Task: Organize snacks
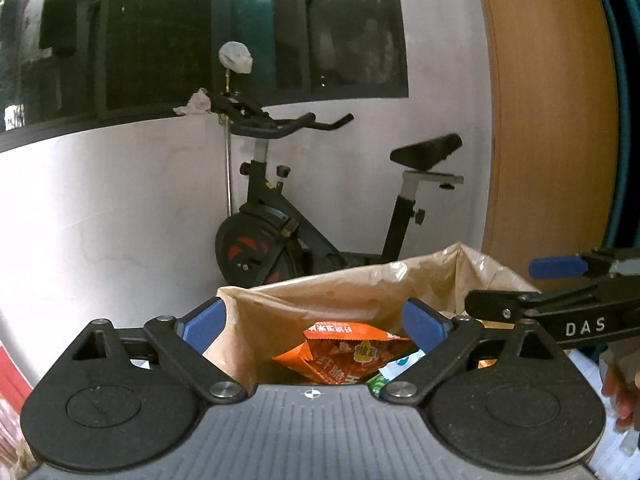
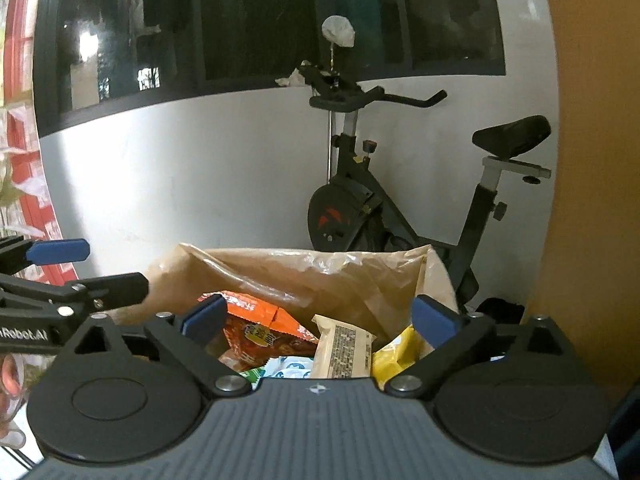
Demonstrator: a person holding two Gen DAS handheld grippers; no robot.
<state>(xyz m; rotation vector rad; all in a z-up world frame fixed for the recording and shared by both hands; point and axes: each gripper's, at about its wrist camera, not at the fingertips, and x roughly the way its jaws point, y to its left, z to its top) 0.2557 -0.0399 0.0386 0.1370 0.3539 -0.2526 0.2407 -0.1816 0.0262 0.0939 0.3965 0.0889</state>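
Observation:
A brown paper bag (image 1: 344,292) (image 2: 304,276) stands open just ahead of both grippers, holding snacks. An orange snack packet (image 1: 352,352) (image 2: 260,328) lies on top, with a beige bar wrapper (image 2: 344,348), a yellow packet (image 2: 396,352) and a white-and-green packet (image 2: 288,368) beside it. My left gripper (image 1: 316,326) is open above the bag's mouth, nothing between its blue pads. My right gripper (image 2: 318,318) is open over the bag too, its pads touching nothing. The right gripper (image 1: 532,288) shows at the right edge of the left wrist view, and the left gripper (image 2: 104,268) at the left edge of the right wrist view.
A black exercise bike (image 1: 280,236) (image 2: 384,208) stands against the white wall behind the bag. A dark window (image 1: 200,32) runs above it. A tan wooden panel (image 1: 544,120) rises on the right. A hand (image 1: 620,392) holds the right gripper.

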